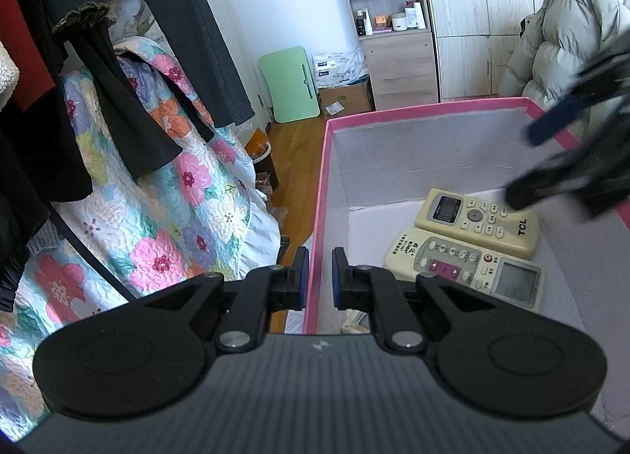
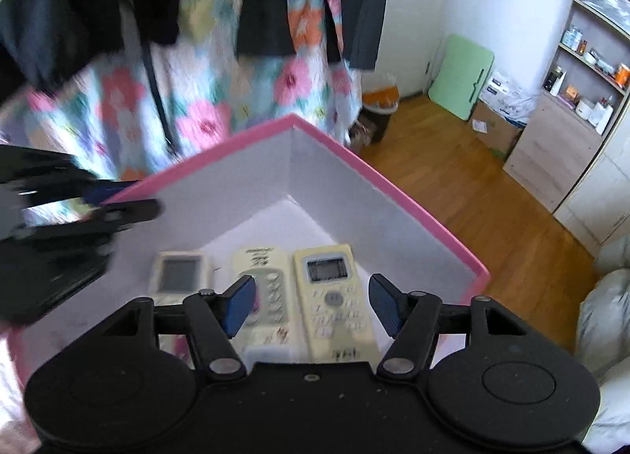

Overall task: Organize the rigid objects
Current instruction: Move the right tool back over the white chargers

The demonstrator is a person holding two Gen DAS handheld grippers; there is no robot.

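Pinching the pink wall of the box (image 1: 319,194) between their blue pads, the left tongs (image 1: 317,277) sit pressed together on its rim. Inside, on the white floor, lie cream-yellow remote controls: one marked TCL (image 1: 478,222), with a small grey screen and round buttons, and beside it, touching, a second remote (image 1: 464,267) with a pink button panel. The right tongs (image 2: 311,306) stand spread above them, nothing between the pads. From that view a third remote (image 2: 179,277) shows, partly cut off by the tongs. The right tongs are blurred in the left view, and the lower ends of the remotes are hidden.
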